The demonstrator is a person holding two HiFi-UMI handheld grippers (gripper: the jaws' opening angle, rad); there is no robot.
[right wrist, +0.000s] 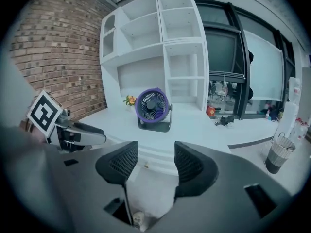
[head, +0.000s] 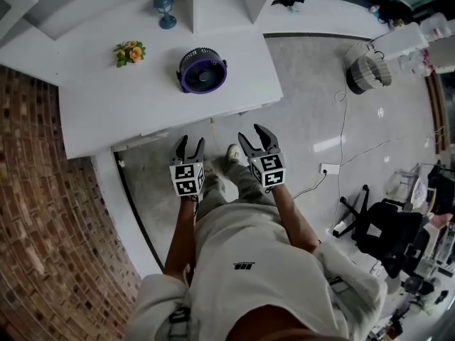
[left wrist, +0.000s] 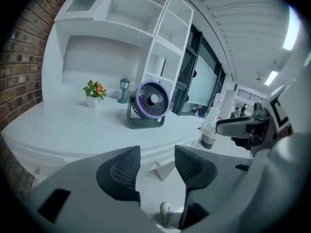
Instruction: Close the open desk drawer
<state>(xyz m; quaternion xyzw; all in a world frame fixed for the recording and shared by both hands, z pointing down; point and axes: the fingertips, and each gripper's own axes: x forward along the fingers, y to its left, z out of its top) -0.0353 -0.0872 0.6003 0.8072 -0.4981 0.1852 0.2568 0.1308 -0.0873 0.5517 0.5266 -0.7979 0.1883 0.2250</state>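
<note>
Drawer closure, head view: left gripper [head: 190, 142] and right gripper [head: 249, 132] hang spread and empty at frame centre, near the drawer [head: 142, 143], which appears to jut slightly under the desk [head: 106, 98] edge. Push flat and square on its front.

Left gripper view: drawer front shows between the parted jaws.

Right gripper view: jaws apart; the white desktop carries a fan [right wrist: 153, 106], with brick wall [right wrist: 63, 42] upper left and shelving [right wrist: 160, 33] behind.

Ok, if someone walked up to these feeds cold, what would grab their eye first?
Probably the purple fan, which stands near the front of the white desk with a small potted flower beside it. Next come the left gripper and the right gripper, both open and empty, just short of the desk's front edge. The brick wall fills the left side of the head view.
</note>
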